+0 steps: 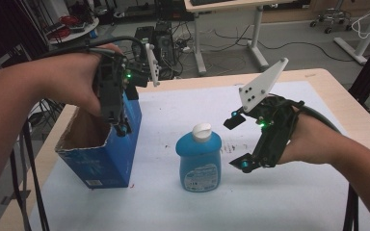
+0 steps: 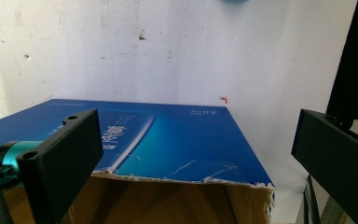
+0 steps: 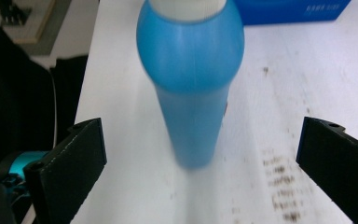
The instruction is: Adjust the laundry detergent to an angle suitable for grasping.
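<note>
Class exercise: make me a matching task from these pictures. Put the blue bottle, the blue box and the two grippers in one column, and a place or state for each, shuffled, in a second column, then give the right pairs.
1. blue bottle
2. blue box
3. left gripper
4. right gripper

a. open, beside the bottle, not touching it
b. upright on the white sheet, white cap
c. torn open top, near the table's left edge
d. open, over the box's torn rim

Pairs: 1-b, 2-c, 3-d, 4-a

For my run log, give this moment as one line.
left hand-held gripper: open at blue box rim | right hand-held gripper: open, off blue bottle | bottle: upright
</note>
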A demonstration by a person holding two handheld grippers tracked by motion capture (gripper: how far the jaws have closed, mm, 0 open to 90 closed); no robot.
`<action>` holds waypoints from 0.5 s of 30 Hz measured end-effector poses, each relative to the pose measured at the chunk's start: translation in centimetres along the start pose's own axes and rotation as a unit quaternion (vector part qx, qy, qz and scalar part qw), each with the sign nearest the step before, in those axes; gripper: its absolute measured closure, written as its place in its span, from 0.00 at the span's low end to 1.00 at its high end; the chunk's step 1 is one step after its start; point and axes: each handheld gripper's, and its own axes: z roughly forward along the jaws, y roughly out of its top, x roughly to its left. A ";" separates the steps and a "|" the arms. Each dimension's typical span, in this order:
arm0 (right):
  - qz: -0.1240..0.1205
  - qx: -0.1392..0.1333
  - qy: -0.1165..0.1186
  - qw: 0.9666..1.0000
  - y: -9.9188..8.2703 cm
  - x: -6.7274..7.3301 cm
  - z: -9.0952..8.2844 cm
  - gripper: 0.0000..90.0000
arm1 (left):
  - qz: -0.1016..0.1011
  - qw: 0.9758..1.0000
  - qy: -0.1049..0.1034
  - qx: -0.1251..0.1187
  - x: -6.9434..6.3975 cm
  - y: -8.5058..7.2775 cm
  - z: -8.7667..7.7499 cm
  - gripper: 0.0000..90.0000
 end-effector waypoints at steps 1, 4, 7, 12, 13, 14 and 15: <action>-0.001 0.011 0.000 1.000 0.1 0.0 -0.2 0.01 | 0.001 1.000 -0.001 0.001 0.0 0.0 0.0 0.02; -0.014 0.060 -0.006 0.998 0.4 0.2 -0.7 0.01 | 0.001 1.000 -0.001 0.002 0.0 0.0 0.0 0.02; -0.022 0.108 -0.015 0.994 1.1 0.4 -1.3 0.01 | 0.001 1.000 -0.002 0.002 0.1 0.0 0.0 0.02; -0.028 0.160 -0.015 0.987 2.1 0.5 -2.4 0.01 | 0.000 1.000 -0.002 0.002 0.2 0.0 0.1 0.02; -0.030 0.169 -0.016 0.985 2.3 0.5 -2.7 0.01 | 0.001 1.000 -0.002 0.003 0.2 0.1 0.1 0.02; -0.033 0.176 -0.020 0.984 2.5 0.5 -2.9 0.01 | 0.001 1.000 -0.003 0.002 0.2 0.1 0.1 0.02; -0.031 0.185 -0.021 0.982 2.7 0.6 -3.2 0.01 | 0.001 1.000 -0.002 0.002 0.2 0.1 0.1 0.02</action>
